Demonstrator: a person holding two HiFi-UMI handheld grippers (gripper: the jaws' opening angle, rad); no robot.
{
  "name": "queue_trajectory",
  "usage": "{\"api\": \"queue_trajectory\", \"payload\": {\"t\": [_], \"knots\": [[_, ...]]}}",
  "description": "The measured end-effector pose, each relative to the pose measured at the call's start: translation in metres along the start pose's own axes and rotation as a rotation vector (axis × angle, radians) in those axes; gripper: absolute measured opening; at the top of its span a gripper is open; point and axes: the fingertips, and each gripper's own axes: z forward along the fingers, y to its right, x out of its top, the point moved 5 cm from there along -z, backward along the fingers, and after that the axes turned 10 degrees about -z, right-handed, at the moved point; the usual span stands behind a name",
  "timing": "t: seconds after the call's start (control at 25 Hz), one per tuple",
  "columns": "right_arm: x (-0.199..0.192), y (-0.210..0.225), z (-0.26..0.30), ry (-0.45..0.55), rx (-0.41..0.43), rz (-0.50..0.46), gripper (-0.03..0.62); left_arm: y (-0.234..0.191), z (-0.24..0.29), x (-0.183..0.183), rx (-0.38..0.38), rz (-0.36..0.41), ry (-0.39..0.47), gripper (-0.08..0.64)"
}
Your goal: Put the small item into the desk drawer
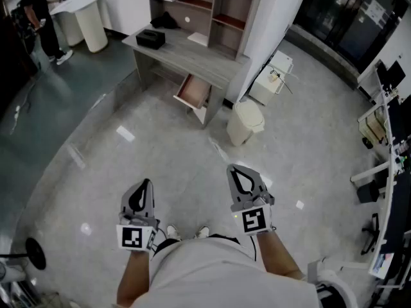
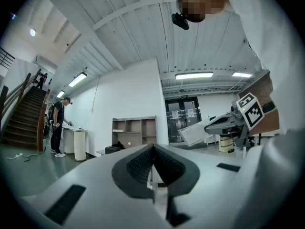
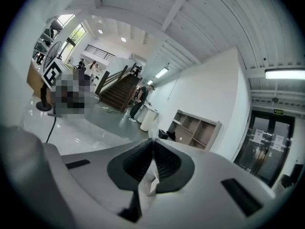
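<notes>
— Small item (image 3: 151,180): where is it in this shot?

— Pinched in the right gripper (image 3: 152,144). It is a pale white scrap clamped between the ribbed dark pads (image 3: 167,163), with one tip poking out past them. The jaws are pressed tight on it.

— And the other tool?

— The left gripper (image 2: 153,147) is held level alongside, its jaws pressed together. Both tools are held out low in front of the operator (image 1: 212,271), whose white shoes (image 1: 172,232) show just beneath them on a glossy pale floor (image 1: 160,153).

— What lies ahead?

— Well apart from the grippers, a grey desk (image 1: 192,63) stands against a white wall (image 1: 125,2), with an open shelf unit (image 1: 212,8) on top. Its drawer (image 1: 192,92) hangs pulled out under the desktop, showing a reddish-brown inside. A black box (image 1: 150,39) sits near the desktop's left end. Just right of the desk, a cream waste bin (image 1: 245,122) stands on the floor.

— Anyone else in frame?

— Far back at upper left, a second person (image 1: 40,15) in dark clothes stands at a white counter (image 1: 87,18).
</notes>
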Motion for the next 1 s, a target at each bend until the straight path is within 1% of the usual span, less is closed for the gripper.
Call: {"api": "queue_trajectory", "payload": {"t": [0.2, 0.28, 0.36, 0.48, 0.72, 0.84, 1.0], "knots": [[-0.007, -0.001, -0.002, 0.003, 0.008, 0.019, 0.025, 0.005, 0.004, -0.005, -0.003, -0.009, -0.004, 0.018], [-0.011, 0.002, -0.005, 0.019, 0.013, 0.051, 0.025, 0.009, 0.007, -0.006, -0.003, -0.011, -0.012, 0.018], [-0.016, 0.004, -0.008, 0.033, 0.018, 0.083, 0.025, 0.014, 0.010, -0.008, -0.005, 0.004, -0.014, 0.017], [-0.030, 0.004, -0.010, 0.039, 0.020, 0.104, 0.025, 0.021, 0.012, -0.017, -0.008, 0.025, -0.019, 0.017], [-0.054, 0.007, -0.014, 0.023, 0.026, 0.131, 0.025, 0.032, 0.015, -0.034, 0.005, 0.007, -0.058, 0.018], [-0.064, 0.016, -0.008, 0.005, 0.027, 0.133, 0.025, 0.032, 0.033, -0.037, -0.003, 0.002, -0.059, 0.018], [-0.073, 0.029, 0.012, -0.015, 0.023, 0.120, 0.025, 0.026, 0.073, -0.041, -0.040, -0.007, -0.057, 0.018]]}}
